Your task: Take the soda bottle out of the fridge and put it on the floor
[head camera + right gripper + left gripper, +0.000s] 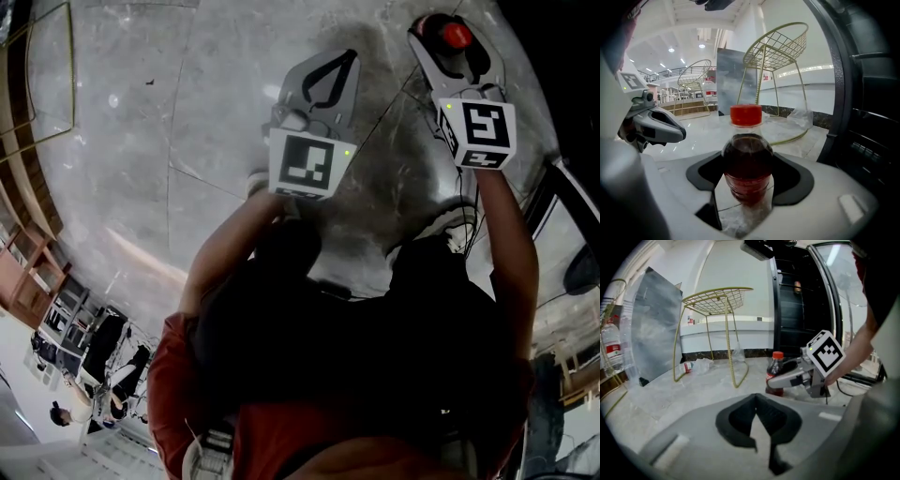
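Beside the fridge [801, 310] the soda bottle [776, 371] stood on the floor [693, 394], pinched by the right tool [450, 36]; release looked next.

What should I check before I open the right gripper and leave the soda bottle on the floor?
1. Soda bottle between the right gripper jaws: ok, the pads press on its sides.
2. Bottle upright: ok, red cap on top.
3. Base resting on the floor: cannot tell. The left gripper view shows it at floor level, but contact is unclear.
4. Left gripper shut, empty, apart from the bottle: ok.
5. Wire chair apart from the bottle: ok.
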Tool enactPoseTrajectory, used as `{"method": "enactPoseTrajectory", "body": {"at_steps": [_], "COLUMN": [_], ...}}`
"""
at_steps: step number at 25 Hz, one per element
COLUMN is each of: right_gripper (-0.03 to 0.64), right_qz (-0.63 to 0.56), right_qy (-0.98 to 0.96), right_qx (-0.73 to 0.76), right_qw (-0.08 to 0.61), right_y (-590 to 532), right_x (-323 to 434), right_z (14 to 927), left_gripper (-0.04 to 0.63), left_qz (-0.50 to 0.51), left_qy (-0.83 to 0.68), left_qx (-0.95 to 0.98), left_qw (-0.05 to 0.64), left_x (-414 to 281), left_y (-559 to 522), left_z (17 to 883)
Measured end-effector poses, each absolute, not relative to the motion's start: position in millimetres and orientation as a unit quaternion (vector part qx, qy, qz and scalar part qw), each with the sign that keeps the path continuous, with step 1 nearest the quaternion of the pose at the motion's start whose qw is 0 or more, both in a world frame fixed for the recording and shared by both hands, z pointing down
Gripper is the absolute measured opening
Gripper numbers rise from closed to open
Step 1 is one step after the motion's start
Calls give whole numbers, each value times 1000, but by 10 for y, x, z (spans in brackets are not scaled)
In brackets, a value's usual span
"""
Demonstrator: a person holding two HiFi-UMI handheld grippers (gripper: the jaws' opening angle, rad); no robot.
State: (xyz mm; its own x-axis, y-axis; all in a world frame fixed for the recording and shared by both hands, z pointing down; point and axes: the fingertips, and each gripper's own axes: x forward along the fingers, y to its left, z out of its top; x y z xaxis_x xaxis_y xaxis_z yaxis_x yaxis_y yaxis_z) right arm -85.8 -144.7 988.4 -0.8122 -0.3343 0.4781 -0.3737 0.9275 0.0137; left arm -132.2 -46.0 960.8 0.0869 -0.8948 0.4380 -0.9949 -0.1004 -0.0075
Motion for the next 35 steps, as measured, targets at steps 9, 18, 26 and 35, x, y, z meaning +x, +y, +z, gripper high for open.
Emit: {"method": "enactPoseTrajectory", "body": {"at_steps": [9,18,26,35], "right_gripper": [304,355,399,399], "right_qz": [39,32,42,44], "right_qy": [-953,-950,-951,-950], "right_qx": [201,202,207,215], "right_qw": [225,235,228,221], "right_y": [-1462,-1426,-1442,-1377], "right_x": [-857,-856,-834,-721], "right_z": [9854,9900,9855,9813], "left_gripper": [0,0,0,0], "left_qz": [172,168,179,171], "left_qy": [-657,-664,-660,-665], "left_qx": [720,714,717,715], "left_qw": [144,144,134,134], "left_x": [-1345,-1395,-1397,-1383], "left_y": [-466,-441,-430,-420], "left_z": [9590,9589,9565,9517]}}
